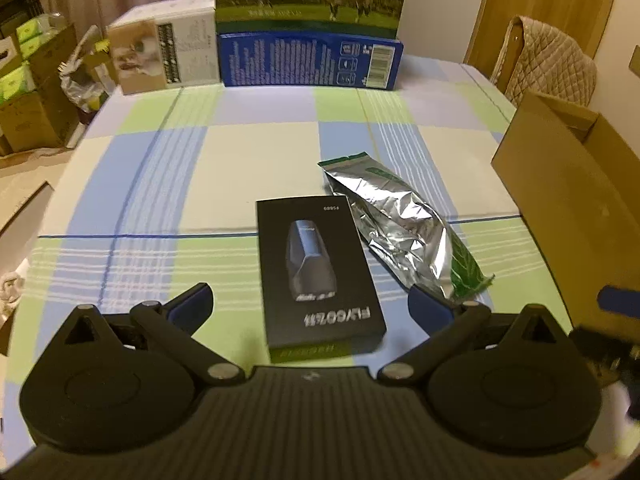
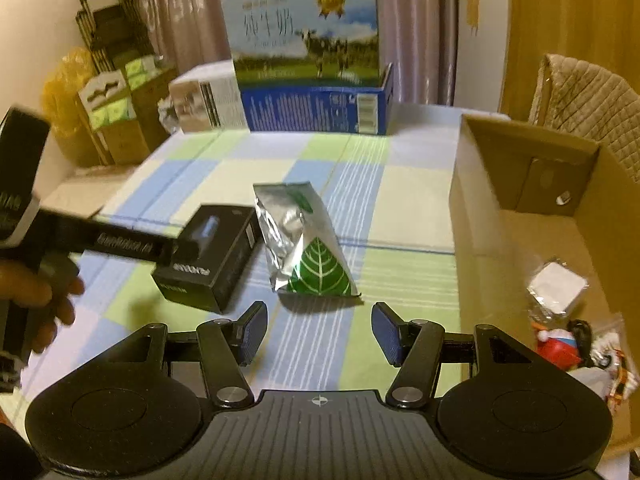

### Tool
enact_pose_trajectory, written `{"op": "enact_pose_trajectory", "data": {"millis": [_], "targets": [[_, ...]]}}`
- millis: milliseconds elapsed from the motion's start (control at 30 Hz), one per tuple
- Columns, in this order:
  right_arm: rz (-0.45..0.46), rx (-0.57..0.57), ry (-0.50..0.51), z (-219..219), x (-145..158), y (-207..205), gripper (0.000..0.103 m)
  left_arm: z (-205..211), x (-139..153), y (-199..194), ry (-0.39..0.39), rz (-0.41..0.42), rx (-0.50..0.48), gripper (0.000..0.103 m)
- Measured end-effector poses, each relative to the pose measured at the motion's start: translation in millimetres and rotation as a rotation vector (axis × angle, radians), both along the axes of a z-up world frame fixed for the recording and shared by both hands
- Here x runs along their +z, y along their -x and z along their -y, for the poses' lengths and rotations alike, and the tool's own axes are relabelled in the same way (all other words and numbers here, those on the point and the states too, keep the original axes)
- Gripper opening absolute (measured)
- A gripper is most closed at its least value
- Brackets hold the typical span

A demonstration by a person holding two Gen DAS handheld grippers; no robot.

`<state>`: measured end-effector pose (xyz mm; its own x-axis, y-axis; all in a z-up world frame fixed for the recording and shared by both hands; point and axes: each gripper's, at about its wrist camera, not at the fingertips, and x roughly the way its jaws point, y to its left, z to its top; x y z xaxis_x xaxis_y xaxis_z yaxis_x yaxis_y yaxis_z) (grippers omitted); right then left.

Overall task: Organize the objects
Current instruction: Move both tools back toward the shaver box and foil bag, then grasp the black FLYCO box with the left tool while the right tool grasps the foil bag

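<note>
Black box (image 1: 320, 272) and foil bag (image 1: 404, 228) lie side by side, just touching, on the checked tablecloth (image 1: 200, 168), with the open cardboard box (image 2: 520, 216) at the table's right edge already holding a few small items. The left gripper (image 1: 310, 304) hangs with jaws spread wide and empty over the black box, while the right gripper (image 2: 318, 330) is half open and empty just short of the foil bag. My advice: straddle the black box across its narrow sides, take the bag at its firmer sealed end, and lift each clear of its neighbour.
</note>
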<state>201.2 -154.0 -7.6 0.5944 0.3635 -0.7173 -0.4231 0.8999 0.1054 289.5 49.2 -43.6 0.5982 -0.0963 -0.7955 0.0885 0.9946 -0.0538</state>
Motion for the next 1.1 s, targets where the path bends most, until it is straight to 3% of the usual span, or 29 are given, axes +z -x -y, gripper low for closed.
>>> {"op": "enact_pose_trajectory", "data": {"millis": [267,367,400,633,933,1100], "targets": [[-0.037,0.012,0.039,-6.7,-29.9,-20.3,0.055,12.6,-35.7,-42.2,-0.035,-0.068,-0.029,0.101],[-0.043,0.014,0.05,-8.7,-35.9,-25.9,0.055,11.9,-42.6,-48.8,-0.037,-0.081,-0.031,0.094],[-0.044,0.015,0.053,-9.3,-37.4,-27.8,0.055,11.0,-44.0,-50.1,-0.034,-0.083,-0.028,0.087],[-0.033,0.03,0.068,-22.5,-42.7,-45.8,0.055,0.4,-41.3,-46.8,-0.044,-0.08,-0.049,0.078],[0.009,0.121,0.111,-67.4,-55.3,-81.2,0.055,-42.6,-30.6,-41.4,-0.059,-0.061,-0.021,0.076],[0.002,0.154,0.163,-91.4,-74.2,-102.6,0.067,-55.7,-30.3,-42.8,-0.028,-0.062,-0.013,0.076]]}}
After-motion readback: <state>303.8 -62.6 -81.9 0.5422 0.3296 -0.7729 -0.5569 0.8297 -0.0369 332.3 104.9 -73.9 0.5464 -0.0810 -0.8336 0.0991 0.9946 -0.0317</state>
